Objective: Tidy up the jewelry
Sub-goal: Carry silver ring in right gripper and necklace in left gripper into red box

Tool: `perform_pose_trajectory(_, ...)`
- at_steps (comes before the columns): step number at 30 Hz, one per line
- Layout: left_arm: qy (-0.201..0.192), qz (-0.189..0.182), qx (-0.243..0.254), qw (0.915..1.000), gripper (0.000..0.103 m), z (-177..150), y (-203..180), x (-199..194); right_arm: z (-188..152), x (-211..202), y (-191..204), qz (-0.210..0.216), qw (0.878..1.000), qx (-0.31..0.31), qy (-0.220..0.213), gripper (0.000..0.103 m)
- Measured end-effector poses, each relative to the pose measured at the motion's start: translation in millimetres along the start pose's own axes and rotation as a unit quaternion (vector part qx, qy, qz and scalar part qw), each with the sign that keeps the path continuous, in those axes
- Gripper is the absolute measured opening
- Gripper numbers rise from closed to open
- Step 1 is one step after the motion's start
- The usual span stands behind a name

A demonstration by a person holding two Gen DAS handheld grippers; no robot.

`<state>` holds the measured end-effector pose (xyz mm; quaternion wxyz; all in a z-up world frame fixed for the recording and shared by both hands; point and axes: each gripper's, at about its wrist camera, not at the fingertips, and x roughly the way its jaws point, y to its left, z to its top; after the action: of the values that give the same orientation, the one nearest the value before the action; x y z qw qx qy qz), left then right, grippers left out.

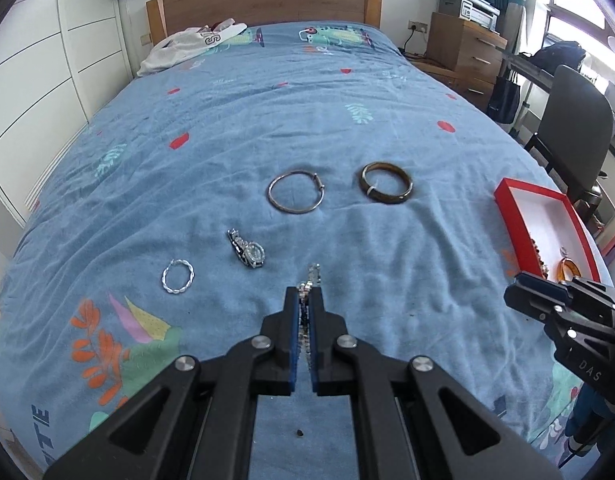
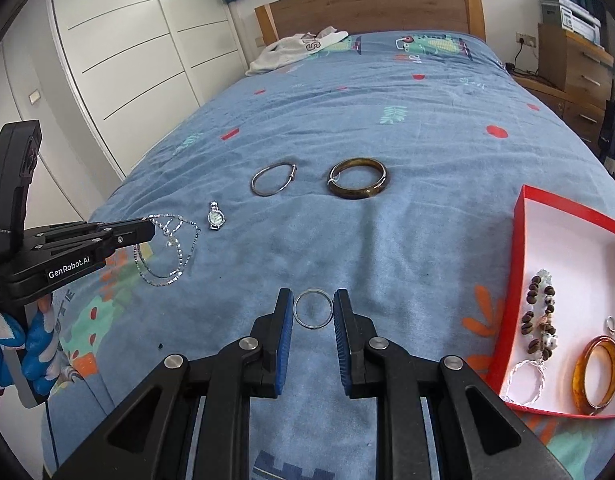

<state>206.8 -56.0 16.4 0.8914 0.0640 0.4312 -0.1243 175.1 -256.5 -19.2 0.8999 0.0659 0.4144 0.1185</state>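
Bedroom, wide bed under a blue patterned bedspread (image 1: 347,128), wooden headboard (image 1: 263,0) far ahead of both claws, white wardrobe doors (image 2: 119,52) to the left.

Red shallow cardboard box with white lining (image 2: 547,240) sits right of the right claw, on the bedspread; inside it an amber bangle (image 2: 597,376), a brown bead bracelet (image 2: 541,320), a white twisted bracelet (image 2: 525,382) and a small silver ring (image 2: 610,324).

Ahead of the claws, well apart: dark brown-green bangle (image 1: 386,182), thin silver bangle (image 1: 295,192), silver wristwatch (image 1: 247,252); twisted silver bracelet (image 1: 178,276) left of the left claw.

Left gripper (image 1: 306,300) clamped tight on a silver chain necklace (image 2: 167,248), which dangles clear of the bedspread.

Right gripper (image 2: 312,306) narrow, pads pinching a thin silver ring-shaped band (image 2: 312,308) by its edges.
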Motion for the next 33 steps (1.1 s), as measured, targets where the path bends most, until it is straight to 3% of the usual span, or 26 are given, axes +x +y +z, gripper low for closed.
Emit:
perform_pose_trajectory(7,-0.028,-0.017,0.036,0.9989,0.004,18,-46,-34,0,-42,-18,-0.013,1.000,0.009,-0.025,0.020)
perform_pose_trajectory(17,-0.043,-0.090,0.083,0.9916,0.004,56,-144,-52,-3,-94,-75,-0.050,0.997,0.022,-0.046,0.020)
perform_pose_trajectory(26,-0.037,-0.137,0.134,0.9807,0.004,89,-248,-29,-2,-115,-163,-0.094,0.993,0.044,-0.047,0.020)
perform_pose_trajectory(33,-0.023,-0.146,0.157,0.9764,0.004,103,-308,13,2,-101,-221,-0.117,0.991,0.056,-0.026,0.020)
